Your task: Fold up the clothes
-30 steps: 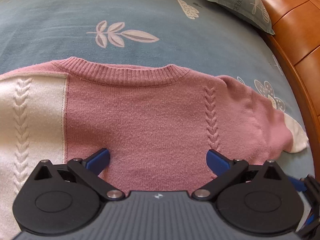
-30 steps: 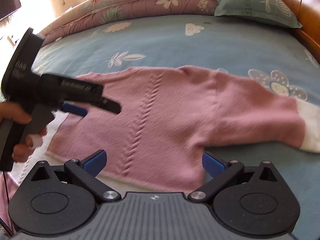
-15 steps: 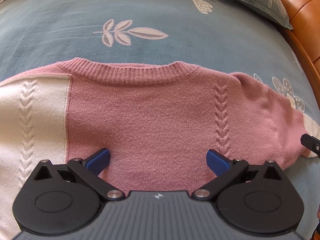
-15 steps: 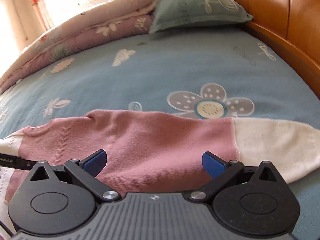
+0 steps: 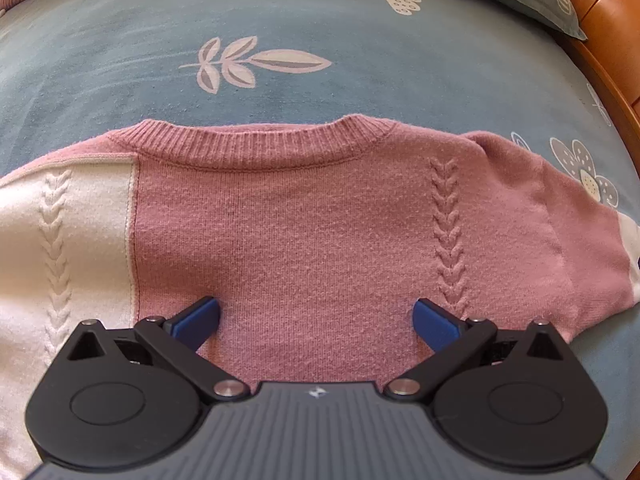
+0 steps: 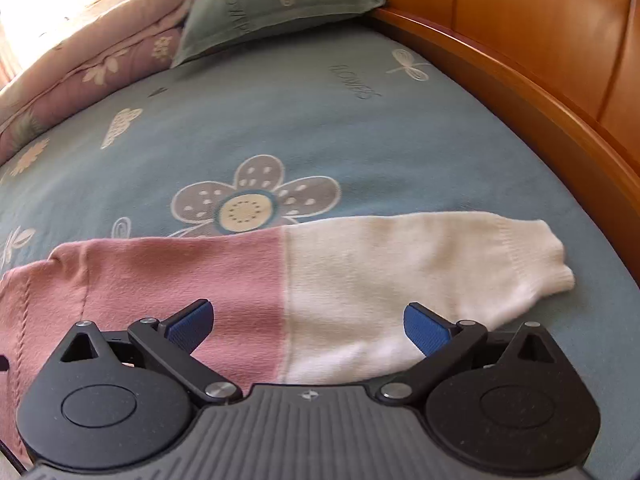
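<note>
The left tool (image 5: pixel 316 316) stood with its blue fingers (image 5: pixel 196 318) spread wide, holding nothing, poised low over the pink chest of the sweater (image 5: pixel 320 232). Between and beyond the fingers ran plain pink knit; a raised braid pattern (image 5: pixel 448 232) lay just past the right-hand finger, and the ribbed neckline (image 5: pixel 256 144) lay farther ahead. To the left of the pink panel the sweater turned cream (image 5: pixel 64 248), with its own braid line.

The right tool (image 6: pixel 306 320) was likewise spread apart and empty, hovering over the sweater's sleeve (image 6: pixel 320 280). The seam where the sleeve changed from pink to cream fell between its fingers (image 6: pixel 426 330), and the cream cuff (image 6: pixel 548 260) reached out to the right.

The sweater lay spread flat on the bed (image 6: pixel 280 120), whose blue-grey sheet carried flower and leaf prints. A green pillow (image 6: pixel 276 0) rested at the far end beside a folded quilt (image 6: pixel 100 52), and a wooden bed frame (image 6: pixel 520 80) curved along the right edge.
</note>
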